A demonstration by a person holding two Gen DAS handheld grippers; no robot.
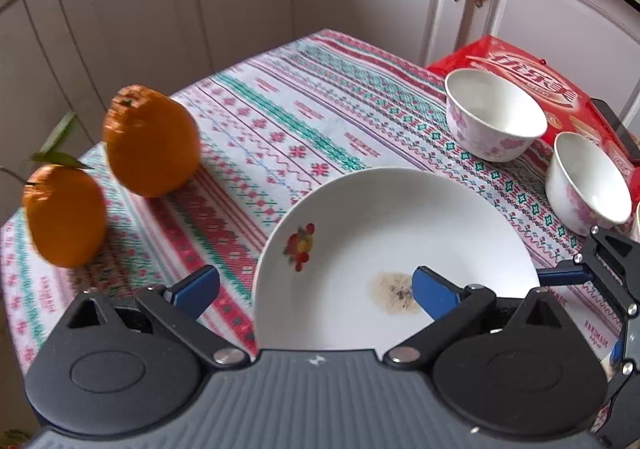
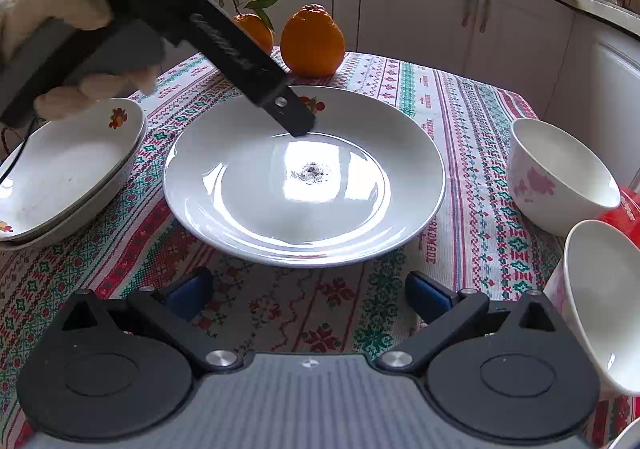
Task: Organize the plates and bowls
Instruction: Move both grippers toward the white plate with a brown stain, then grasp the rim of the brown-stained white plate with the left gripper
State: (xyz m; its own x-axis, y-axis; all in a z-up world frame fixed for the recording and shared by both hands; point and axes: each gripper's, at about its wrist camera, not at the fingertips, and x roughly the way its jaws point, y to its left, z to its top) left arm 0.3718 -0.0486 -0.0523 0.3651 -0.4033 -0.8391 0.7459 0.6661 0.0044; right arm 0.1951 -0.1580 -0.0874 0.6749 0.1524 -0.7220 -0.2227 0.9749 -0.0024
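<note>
At the centre of the patterned tablecloth [image 2: 280,309] lies the large white plate [image 2: 304,177], the landmark for all that follows. My left gripper [image 1: 316,289] hangs over its near-left rim with fingers spread wide, one blue pad [image 1: 434,291] above the plate's well and the other off the rim over the cloth; I judge this straddle to be a set-up for pinching the rim. My right gripper [image 2: 308,293] waits just short of the plate's near edge, fingers likewise spread and holding nothing, low enough to take the opposite side. A dark stain [image 2: 312,173] marks the plate's middle. Left of the plate sit two stacked plates [image 2: 68,173] bearing the same fruit print, probably the pile this plate should join. Right of the plate stand two pink-flowered bowls [image 2: 560,177], the nearer one [image 2: 604,305] tilted, with a red package [image 1: 520,65] behind them. Beyond the plate rest two oranges [image 2: 312,41], clear of the work.
</note>
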